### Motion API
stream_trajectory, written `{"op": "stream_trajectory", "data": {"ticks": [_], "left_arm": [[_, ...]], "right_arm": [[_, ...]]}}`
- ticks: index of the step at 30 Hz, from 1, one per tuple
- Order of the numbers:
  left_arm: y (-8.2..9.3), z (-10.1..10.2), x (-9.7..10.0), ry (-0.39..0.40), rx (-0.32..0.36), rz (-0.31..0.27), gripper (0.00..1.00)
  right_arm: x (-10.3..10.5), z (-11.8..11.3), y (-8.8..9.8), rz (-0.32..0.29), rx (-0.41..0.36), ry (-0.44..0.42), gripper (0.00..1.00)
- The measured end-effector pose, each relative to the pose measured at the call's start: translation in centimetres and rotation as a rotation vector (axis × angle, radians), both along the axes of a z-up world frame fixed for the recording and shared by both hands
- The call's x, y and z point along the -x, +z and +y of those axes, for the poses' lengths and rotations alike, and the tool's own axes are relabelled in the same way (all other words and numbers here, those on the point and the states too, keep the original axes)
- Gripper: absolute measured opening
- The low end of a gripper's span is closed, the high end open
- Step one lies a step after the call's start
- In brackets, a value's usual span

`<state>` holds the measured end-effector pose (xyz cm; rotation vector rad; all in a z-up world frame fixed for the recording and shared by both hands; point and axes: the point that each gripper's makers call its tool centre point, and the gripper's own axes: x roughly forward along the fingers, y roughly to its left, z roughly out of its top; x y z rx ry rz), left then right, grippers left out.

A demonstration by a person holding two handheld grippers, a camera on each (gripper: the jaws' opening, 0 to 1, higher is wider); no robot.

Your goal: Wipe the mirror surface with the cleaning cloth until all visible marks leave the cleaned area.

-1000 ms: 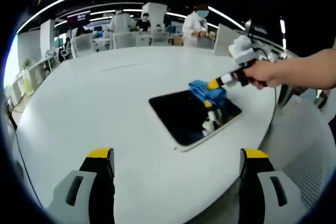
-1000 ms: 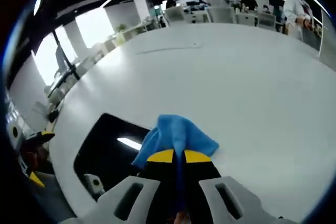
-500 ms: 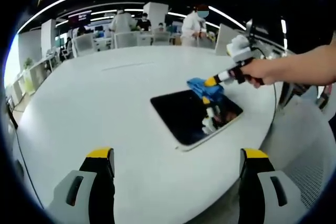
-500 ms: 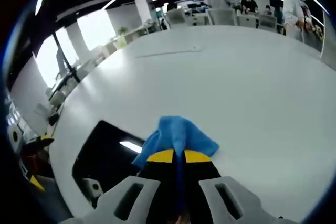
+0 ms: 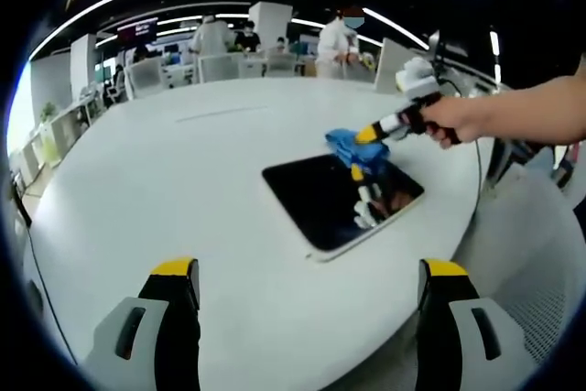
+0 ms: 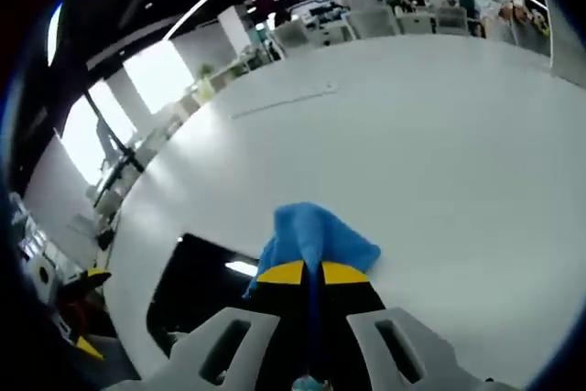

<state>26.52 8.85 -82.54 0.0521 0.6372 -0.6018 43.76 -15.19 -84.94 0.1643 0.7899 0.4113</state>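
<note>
My right gripper [image 6: 309, 274] clamped tight on blue cloth [image 6: 316, 238], cloth at far edge of mirror [image 5: 341, 200], partly off glass. Mirror flat on white table [image 5: 165, 190]. My left gripper [image 5: 309, 270] wide open, empty, hovering well short of mirror. Risk: wiping past edge misses marks; hard push could slide unheld mirror toward table edge.

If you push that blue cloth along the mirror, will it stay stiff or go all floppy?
Probably floppy: the blue cloth bunches and droops in soft folds past the right gripper pinching it. It looks light, since a small pinch carries it. On the mirror, which looks smooth and glossy, it would likely slide easily, crumpling rather than holding its shape.
</note>
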Motion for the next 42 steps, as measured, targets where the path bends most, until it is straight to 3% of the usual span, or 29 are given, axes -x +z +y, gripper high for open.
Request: {"op": "stream_trajectory", "data": {"ticks": [5, 10, 16, 22, 28, 32, 37, 39, 41, 42], "left_arm": [[-0.1, -0.1, 0.1, -0.008, -0.001, 0.002, 1.0], [-0.2, -0.3, 0.2, -0.019, -0.007, 0.007, 1.0], [-0.1, -0.4, 0.2, -0.026, -0.009, 0.003, 1.0], [0.1, -0.3, 0.1, -0.02, -0.006, -0.004, 1.0], [0.1, -0.2, 0.1, -0.018, -0.02, -0.01, 1.0], [-0.2, 0.3, 0.1, 0.0, -0.031, 0.001, 1.0], [-0.1, 1.3, -0.3, 0.007, -0.076, -0.038, 1.0], [0.4, 2.0, -0.8, 0.056, -0.061, -0.061, 1.0], [0.0, 1.9, -0.6, 0.052, -0.061, -0.031, 1.0], [0.0, 1.7, -0.5, 0.043, -0.063, -0.031, 1.0]], "right_arm": [[-0.5, -0.3, 2.6, -0.032, -0.046, -0.004, 0.0], [-0.9, -1.9, 5.0, -0.079, -0.026, 0.007, 0.0], [-1.1, -5.5, 7.4, -0.127, 0.022, 0.002, 0.0], [-0.2, -8.8, 7.9, -0.133, 0.014, -0.03, 0.0], [0.9, -10.6, 5.3, -0.076, 0.038, -0.049, 0.0], [2.1, -11.7, 1.7, -0.001, 0.089, -0.031, 0.0], [2.8, -13.1, -1.2, 0.055, 0.106, -0.038, 0.01], [3.5, -14.1, -2.2, 0.075, 0.18, -0.018, 0.01], [4.5, -14.3, -3.2, 0.112, 0.197, 0.013, 0.02], [3.8, -13.7, -2.2, 0.036, 0.175, 0.068, 0.04]]}}
